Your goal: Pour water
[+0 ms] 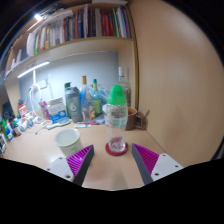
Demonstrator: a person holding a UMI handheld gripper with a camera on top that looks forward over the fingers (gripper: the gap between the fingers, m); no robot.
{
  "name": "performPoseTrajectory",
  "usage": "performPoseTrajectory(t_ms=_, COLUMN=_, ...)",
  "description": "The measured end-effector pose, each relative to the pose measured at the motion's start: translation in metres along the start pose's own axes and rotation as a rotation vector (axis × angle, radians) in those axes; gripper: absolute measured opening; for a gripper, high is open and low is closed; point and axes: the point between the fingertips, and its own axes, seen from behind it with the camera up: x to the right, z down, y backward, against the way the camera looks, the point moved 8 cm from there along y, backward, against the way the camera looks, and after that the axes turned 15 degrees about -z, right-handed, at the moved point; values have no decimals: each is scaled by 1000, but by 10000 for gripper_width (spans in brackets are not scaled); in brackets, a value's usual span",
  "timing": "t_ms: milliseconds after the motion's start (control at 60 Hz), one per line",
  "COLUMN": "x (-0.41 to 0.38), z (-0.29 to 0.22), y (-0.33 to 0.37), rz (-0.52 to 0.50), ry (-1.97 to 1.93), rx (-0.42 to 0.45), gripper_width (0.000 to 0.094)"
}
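A clear glass [117,143] stands on a round red coaster [117,151] on the wooden table [40,150], just ahead of my fingers and midway between them. A clear bottle with a green cap [118,104] stands right behind the glass. My gripper [114,161] is open and empty, its purple pads [79,158] spread wide to either side below the coaster.
A white cup [68,140] stands on the table ahead of the left finger. Several bottles and containers [73,102] crowd the back of the table. A bookshelf [75,30] hangs above. A beige wall [180,75] closes the right side.
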Motion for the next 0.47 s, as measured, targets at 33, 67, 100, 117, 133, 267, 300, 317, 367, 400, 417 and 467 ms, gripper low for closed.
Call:
performPoseTrajectory(t_ms=33, x=-16, z=2, y=21, rz=-11, ry=2, rx=1, gripper_width=837)
performPoseTrajectory(t_ms=67, x=-33, z=4, y=41, rz=-22, ry=5, rx=5, gripper_width=837)
performPoseTrajectory(t_ms=100, x=-48, z=3, y=61, rz=-34, ry=11, rx=5, gripper_width=840)
performPoseTrajectory(t_ms=117, x=-56, z=2, y=70, rz=-38, ry=16, rx=4, gripper_width=836)
performPoseTrajectory(t_ms=133, x=-65, z=3, y=80, rz=-43, ry=21, rx=6, gripper_width=836)
performPoseTrajectory(t_ms=267, x=-130, z=4, y=157, rz=-50, ry=42, rx=25, gripper_width=835)
performPoseTrajectory(t_ms=300, x=-147, z=1, y=177, rz=-49, ry=40, rx=32, gripper_width=834)
performPoseTrajectory(t_ms=317, x=-155, z=-1, y=187, rz=-51, ry=41, rx=38, gripper_width=834)
performPoseTrajectory(t_ms=367, x=-177, z=-6, y=213, rz=-61, ry=46, rx=57, gripper_width=834)
performPoseTrajectory(t_ms=400, x=-191, z=-11, y=231, rz=-65, ry=50, rx=67, gripper_width=837)
performPoseTrajectory(t_ms=417, x=-197, z=-13, y=238, rz=-68, ry=52, rx=71, gripper_width=841)
performPoseTrajectory(t_ms=467, x=-216, z=-18, y=265, rz=-70, ry=49, rx=73, gripper_width=845)
